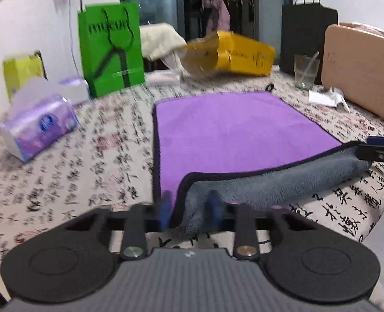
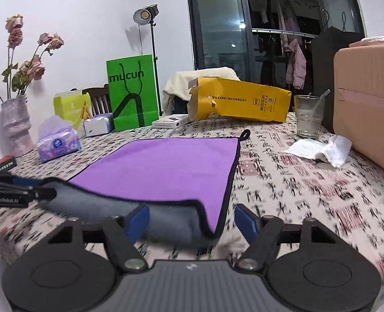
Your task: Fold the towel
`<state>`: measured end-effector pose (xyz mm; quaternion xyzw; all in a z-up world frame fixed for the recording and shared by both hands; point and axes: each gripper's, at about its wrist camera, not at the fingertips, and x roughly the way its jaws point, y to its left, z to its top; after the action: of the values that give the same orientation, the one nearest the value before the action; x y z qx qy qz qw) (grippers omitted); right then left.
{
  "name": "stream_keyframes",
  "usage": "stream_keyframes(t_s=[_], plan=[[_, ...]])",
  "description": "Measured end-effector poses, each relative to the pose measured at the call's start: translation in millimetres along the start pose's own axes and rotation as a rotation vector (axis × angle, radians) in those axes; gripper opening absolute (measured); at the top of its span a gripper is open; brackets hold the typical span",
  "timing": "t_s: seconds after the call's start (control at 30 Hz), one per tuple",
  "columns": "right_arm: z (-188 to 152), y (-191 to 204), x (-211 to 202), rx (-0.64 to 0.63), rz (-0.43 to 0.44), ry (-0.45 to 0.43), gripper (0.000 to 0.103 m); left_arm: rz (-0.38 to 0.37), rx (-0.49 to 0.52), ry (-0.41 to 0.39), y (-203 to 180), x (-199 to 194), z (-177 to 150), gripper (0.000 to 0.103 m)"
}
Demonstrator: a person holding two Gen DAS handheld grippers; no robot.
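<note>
A: Status?

B: Purple microfibre towel with grey underside and black trim lies flat on the calligraphy-print tabletop, near edge curled up to show the grey. My left gripper is pinched narrow on the near-left corner. My right gripper is wide apart, straddling the near-right corner and holding nothing.

A: Biggest risk?

B: Lifting one-sided. If left goes up before right closes, the towel drags skew across the tabletop and the fold lands crooked.

A: Next?

B: Right closing on grey fleece only, or on air. The corner sits off-centre between the blue pads, nearer the left one. A thin bite would likely slip mid-fold.

A: Clutter?

B: The clear drinking glass with a straw and the crumpled white tissue sit beyond the far-right corner. An overshoot could catch them. The yellow paper bag lying on its side is behind them, a lesser worry.

A: Smallest?

B: The black hanging loop at the far corner could poke out of the finished fold.
</note>
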<state>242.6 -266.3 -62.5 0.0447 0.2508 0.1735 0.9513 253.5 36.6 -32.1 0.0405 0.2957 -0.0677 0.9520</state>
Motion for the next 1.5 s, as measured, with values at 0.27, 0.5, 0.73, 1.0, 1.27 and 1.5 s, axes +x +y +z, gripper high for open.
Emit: stream_keyframes(t_s=[0.27,0.5,0.73,1.0,1.27,1.5], plan=[[7.7,-13.2,29.4,0.002,0.050,0.099,0.007,-0.023,-0.021,0.000,8.3,7.6,16.6,0.006],[33.2,-20.7,50.0,-0.026,0.032,0.071,0.006,-0.007,-0.014,-0.054,13.6,30.7,61.9,0.006],[75.5,-38.3,100.0,-0.033,0.024,0.064,0.005,-0.021,-0.031,-0.056,30.4,86.3,124.2,0.006],[120.3,-80.4,186.3,0.100,0.044,0.131,0.005,-0.035,-0.079,0.022,54.8,165.2,169.5,0.006],[140.3,-96.9,252.7,0.116,0.017,0.181,0.005,-0.023,-0.092,0.086,67.8,223.6,187.2,0.007],[138.6,-100.1,278.3,0.108,0.001,0.211,0.007,-0.012,-0.081,0.104,70.2,237.0,183.9,0.013]])
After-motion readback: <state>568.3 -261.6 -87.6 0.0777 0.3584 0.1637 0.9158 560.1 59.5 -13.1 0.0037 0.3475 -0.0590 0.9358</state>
